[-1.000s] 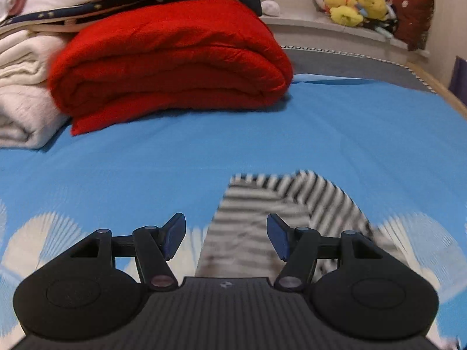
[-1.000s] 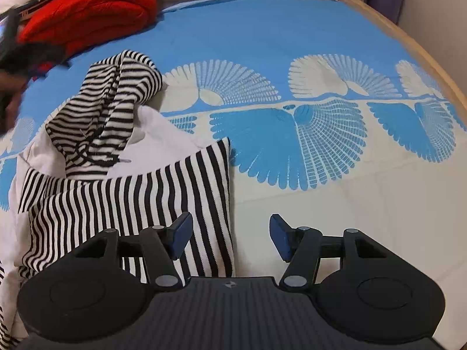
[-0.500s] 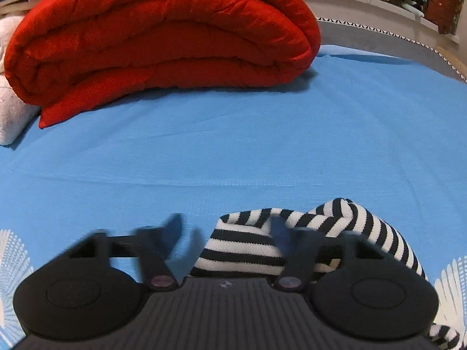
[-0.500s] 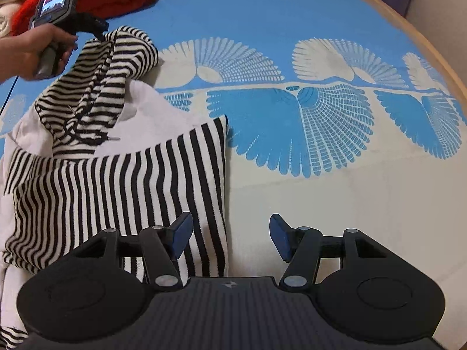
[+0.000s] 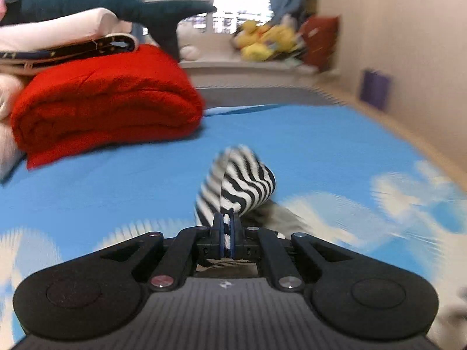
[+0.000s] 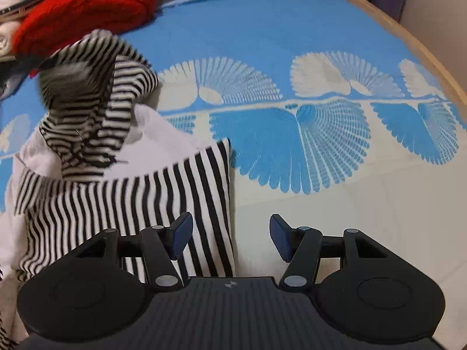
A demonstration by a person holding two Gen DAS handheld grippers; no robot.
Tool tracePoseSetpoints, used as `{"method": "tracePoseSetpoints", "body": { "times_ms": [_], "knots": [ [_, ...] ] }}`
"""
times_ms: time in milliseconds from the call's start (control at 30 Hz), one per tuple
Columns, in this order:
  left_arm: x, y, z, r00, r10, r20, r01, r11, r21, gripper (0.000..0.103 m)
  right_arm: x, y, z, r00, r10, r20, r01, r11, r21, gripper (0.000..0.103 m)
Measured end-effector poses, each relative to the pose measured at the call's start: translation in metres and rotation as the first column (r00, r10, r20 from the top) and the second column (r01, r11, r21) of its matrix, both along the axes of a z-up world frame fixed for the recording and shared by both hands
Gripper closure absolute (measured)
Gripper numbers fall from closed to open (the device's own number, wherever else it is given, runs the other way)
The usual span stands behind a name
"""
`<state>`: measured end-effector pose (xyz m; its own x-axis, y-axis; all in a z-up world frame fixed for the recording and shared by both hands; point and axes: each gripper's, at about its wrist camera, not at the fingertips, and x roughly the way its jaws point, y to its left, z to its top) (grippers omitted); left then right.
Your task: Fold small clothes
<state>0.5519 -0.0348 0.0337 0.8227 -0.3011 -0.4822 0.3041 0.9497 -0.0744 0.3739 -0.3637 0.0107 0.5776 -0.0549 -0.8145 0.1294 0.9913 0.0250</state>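
Note:
A black-and-white striped small garment [image 6: 146, 198] with a white part [image 6: 163, 137] lies on the blue bedsheet [image 6: 277, 35]. My left gripper [image 5: 227, 221] is shut on a striped end of it [image 5: 248, 180], which stands up in a loop just above the sheet. In the right wrist view that raised end [image 6: 87, 87] is blurred at the upper left. My right gripper [image 6: 230, 233] hangs open over the garment's right edge, with nothing pressed between its fingers.
A folded red blanket [image 5: 105, 102] and a stack of white bedding [image 5: 43, 35] sit at the far left of the bed. Plush toys [image 5: 268, 40] line a window ledge beyond. The bed's wooden rim [image 6: 408, 43] curves along the right side.
My left gripper has shut on the striped end and lifted it off the sheet, swinging back and to the right. The right gripper has stayed where it was, still open.

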Motion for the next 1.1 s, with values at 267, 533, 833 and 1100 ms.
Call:
{"method": "tracePoseSetpoints", "body": {
  "times_ms": [267, 533, 833, 1100],
  "knots": [
    [-0.164, 0.056, -0.03, 0.903, -0.077, -0.423, 0.08, 0.997, -0.01, 0.093, -0.008, 0.007, 0.015, 0.998, -0.031, 0.053, 0.028, 0.998, 0.054, 0.043],
    [-0.114, 0.107, -0.058, 0.785, 0.233, -0.574, -0.414, 0.886, -0.207, 0.067, -0.007, 0.025, 0.004, 1.0, -0.023, 0.014, 0.021, 0.984, 0.175, 0.043],
    [-0.093, 0.088, -0.109, 0.631, 0.169, -0.757, -0.467, 0.862, -0.197, 0.055, 0.017, 0.057, -0.043, 0.99, -0.013, -0.142, 0.06, 0.94, 0.335, 0.043],
    [-0.084, 0.085, -0.109, 0.678, 0.235, -0.696, -0.445, 0.885, -0.136, 0.098, 0.038, 0.078, -0.058, 0.989, -0.019, -0.149, 0.066, 0.947, 0.313, 0.068]
  ]
}}
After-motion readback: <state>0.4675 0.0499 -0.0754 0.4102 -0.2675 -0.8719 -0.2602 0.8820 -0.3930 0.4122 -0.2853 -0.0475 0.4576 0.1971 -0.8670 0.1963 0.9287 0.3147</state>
